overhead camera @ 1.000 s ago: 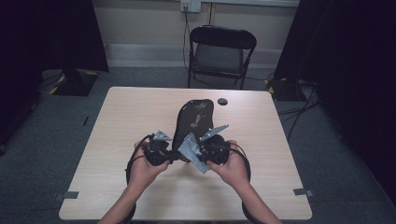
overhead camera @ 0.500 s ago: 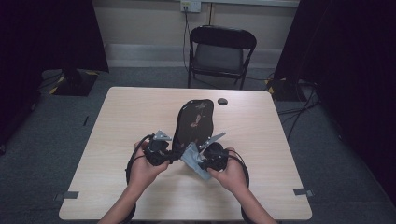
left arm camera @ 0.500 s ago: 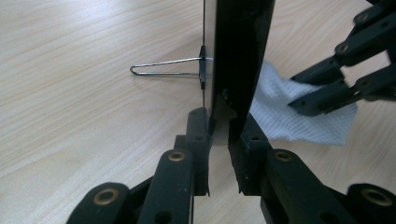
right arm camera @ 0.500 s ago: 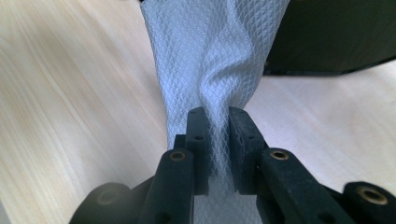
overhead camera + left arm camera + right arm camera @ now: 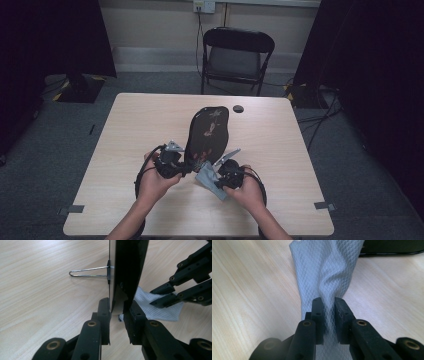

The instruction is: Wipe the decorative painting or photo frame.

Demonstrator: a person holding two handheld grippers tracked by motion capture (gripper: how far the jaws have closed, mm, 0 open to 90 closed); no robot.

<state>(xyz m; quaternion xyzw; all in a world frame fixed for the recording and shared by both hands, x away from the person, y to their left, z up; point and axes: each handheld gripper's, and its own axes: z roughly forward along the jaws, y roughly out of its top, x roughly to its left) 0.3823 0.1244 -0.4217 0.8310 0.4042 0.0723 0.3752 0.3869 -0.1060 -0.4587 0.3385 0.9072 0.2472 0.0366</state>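
Wiping a smeared panel, seen from the person's side outward. Nearest, the right tool (image 5: pixel 328 307) is clamped narrow on a white cloth (image 5: pixel 324 270), which bunches between the jaws and fans out beyond them above the counter (image 5: pixel 125 125). Beside it, the left tool (image 5: pixel 117 311) grips the near lower edge of a black oval panel (image 5: pixel 210 132). Its jaws have just eased slightly apart, but the edge sits between them with both pads against it, and the panel is propped up, leaning away from the person.

The cloth lies just beside the panel's near right corner, low and on its glossy side, and does not appear to touch that face. A wire prop (image 5: pixel 87 272) juts from the panel's back towards the counter.

Pinkish smears show on the middle and upper part of the face, so the cleaning is judged to be at an early stage or between strokes. The marks remain to be wiped, which would mean bringing the cloth up onto the face while the left tool steadies the panel.

Farther off, a small dark round object (image 5: pixel 238 108) rests on the counter near the far edge, well apart from the tools. A folding chair (image 5: pixel 237 55) stands behind it.
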